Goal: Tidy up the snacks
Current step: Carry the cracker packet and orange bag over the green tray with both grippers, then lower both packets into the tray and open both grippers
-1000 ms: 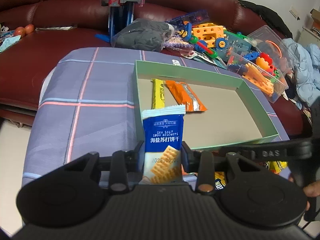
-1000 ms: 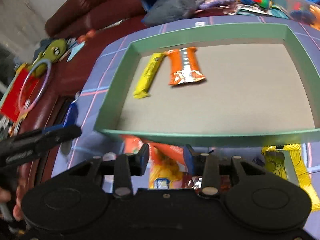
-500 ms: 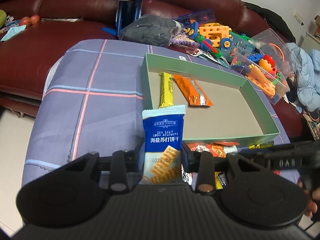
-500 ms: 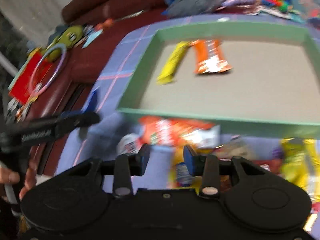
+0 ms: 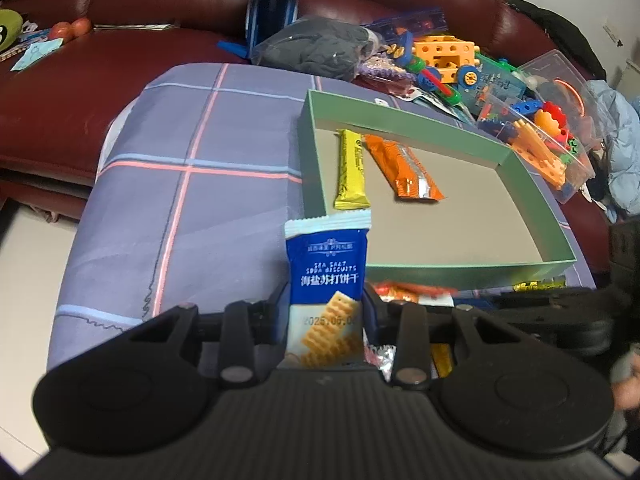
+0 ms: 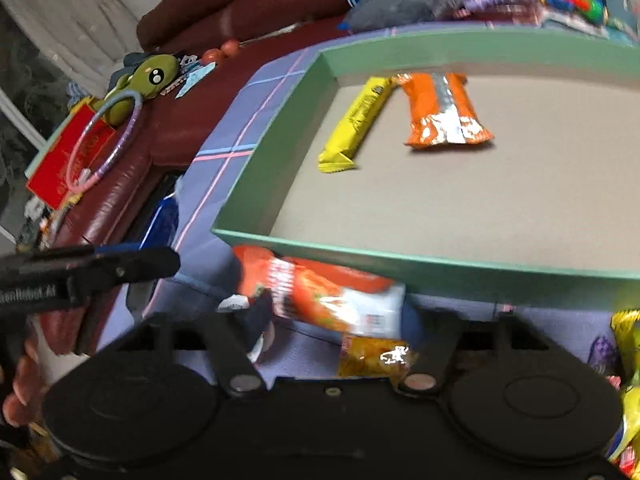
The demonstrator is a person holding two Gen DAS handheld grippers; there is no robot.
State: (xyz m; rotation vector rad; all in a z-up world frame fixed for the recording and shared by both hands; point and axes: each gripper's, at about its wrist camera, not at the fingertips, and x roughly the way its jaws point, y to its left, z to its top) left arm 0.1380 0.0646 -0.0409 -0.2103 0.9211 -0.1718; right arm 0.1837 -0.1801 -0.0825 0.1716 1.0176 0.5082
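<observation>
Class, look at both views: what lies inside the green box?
Inside the green box lie a yellow snack bar and an orange wrapper, side by side. The held soda biscuit packet hides one near corner.

Two snack bars lie inside the one green box [image 5: 400, 277] ahead of the tools: one yellow bar [image 5: 351, 168] and one orange bar [image 5: 404, 168]. One blue biscuit packet [image 5: 326, 280] stands between the left tool's fingers. At least three loose packets lie just in front of the right tool [image 6: 340, 320]: one red-orange packet [image 6: 320, 292], one small yellow packet [image 6: 372, 356] and one yellow bag [image 6: 628, 344] at its right.
</observation>
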